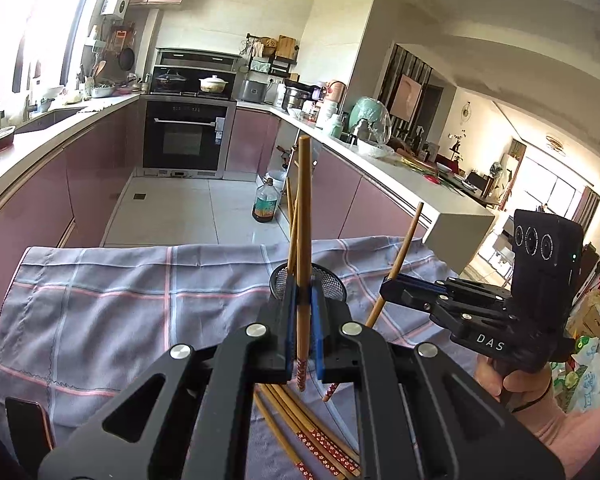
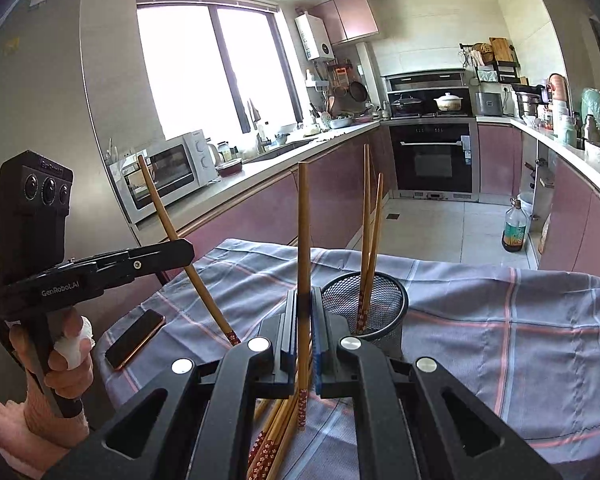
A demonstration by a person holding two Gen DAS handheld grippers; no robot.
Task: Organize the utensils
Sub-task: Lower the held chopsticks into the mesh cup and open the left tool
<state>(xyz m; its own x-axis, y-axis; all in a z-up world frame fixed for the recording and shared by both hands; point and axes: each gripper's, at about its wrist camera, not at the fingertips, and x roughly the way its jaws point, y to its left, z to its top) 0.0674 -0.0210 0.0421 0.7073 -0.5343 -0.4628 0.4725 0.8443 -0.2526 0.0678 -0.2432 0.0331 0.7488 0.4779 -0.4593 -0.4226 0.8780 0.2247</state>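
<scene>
**Two claws, one chopstick each**

My left claw [image 1: 305, 308] is clamped on a near-upright chopstick [image 1: 303, 216]; at 3 o'clock, my right claw [image 1: 392, 282] pinches another chopstick [image 1: 404, 240]. The mesh holder [image 2: 364, 304] stands at 12 o'clock; loose chopsticks [image 1: 312, 436] lie on the counter's checked cloth [image 1: 120, 300] at 6.

mesh cup [image 2: 374, 308] mouth half open (two chopsticks [image 2: 367, 240])

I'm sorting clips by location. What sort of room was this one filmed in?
A home kitchen, most likely: a built-in oven with pots on the stove above it, a microwave on the counter by the window, and pink cabinets lining both walls.
</scene>
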